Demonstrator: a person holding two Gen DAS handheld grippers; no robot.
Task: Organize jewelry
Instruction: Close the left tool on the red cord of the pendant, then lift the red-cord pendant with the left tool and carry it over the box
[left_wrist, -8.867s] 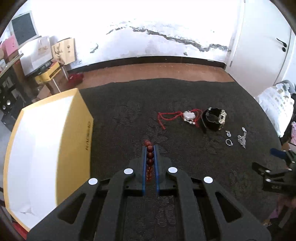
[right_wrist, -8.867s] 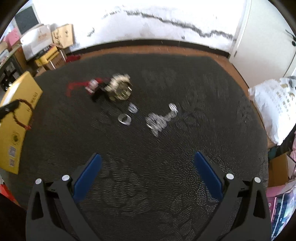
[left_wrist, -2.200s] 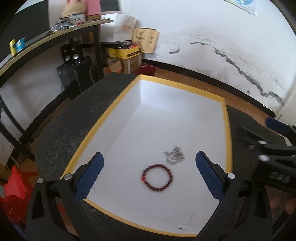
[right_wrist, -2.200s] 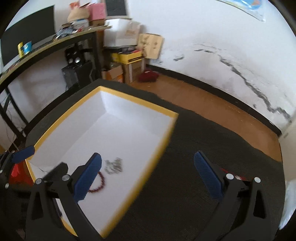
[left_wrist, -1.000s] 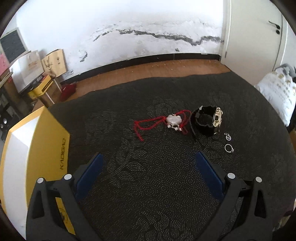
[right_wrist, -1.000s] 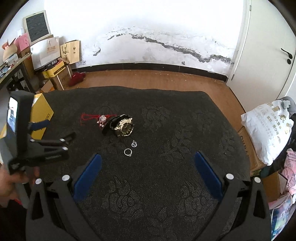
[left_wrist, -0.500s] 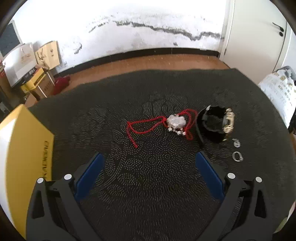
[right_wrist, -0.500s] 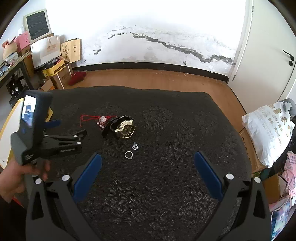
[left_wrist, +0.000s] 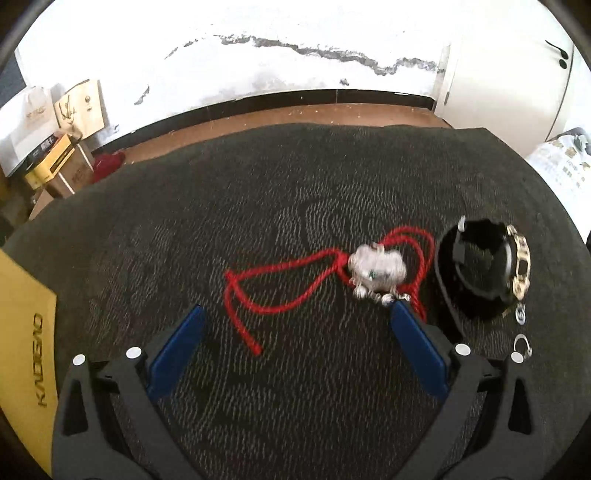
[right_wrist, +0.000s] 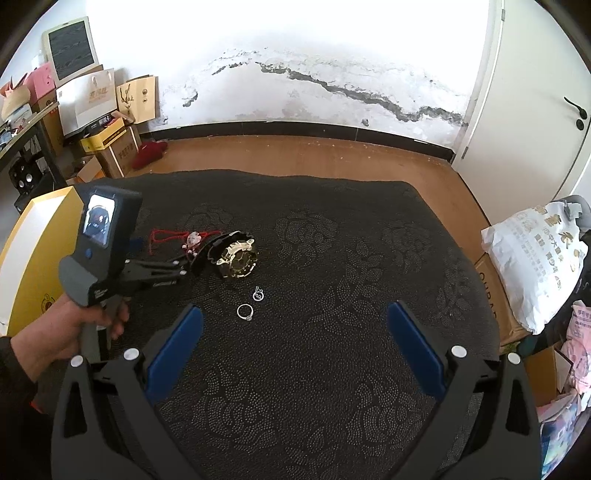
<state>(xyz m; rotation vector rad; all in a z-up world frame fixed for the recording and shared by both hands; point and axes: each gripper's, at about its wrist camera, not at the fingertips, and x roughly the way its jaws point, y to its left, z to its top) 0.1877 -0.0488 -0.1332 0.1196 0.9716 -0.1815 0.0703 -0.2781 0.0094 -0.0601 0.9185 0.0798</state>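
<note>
Left gripper (left_wrist: 293, 314), jaws wide apart and empty, frames a red cord necklace (left_wrist: 295, 284) with a blurred silver pendant (left_wrist: 376, 267) lying mid-surface. Just beside sit a black-and-gold watch (left_wrist: 484, 269) and two rings (right_wrist: 245, 311). Right gripper (right_wrist: 294, 317) gapes empty, well back.

On the dark mat: one red cord (left_wrist: 280, 291) with one silver charm (left_wrist: 376, 271), one watch (right_wrist: 236, 260), two rings (right_wrist: 245, 311) (right_wrist: 258, 294). At the left edge, one yellow box (right_wrist: 33, 236). Two grippers (left_wrist: 295, 314) (right_wrist: 294, 314).
</note>
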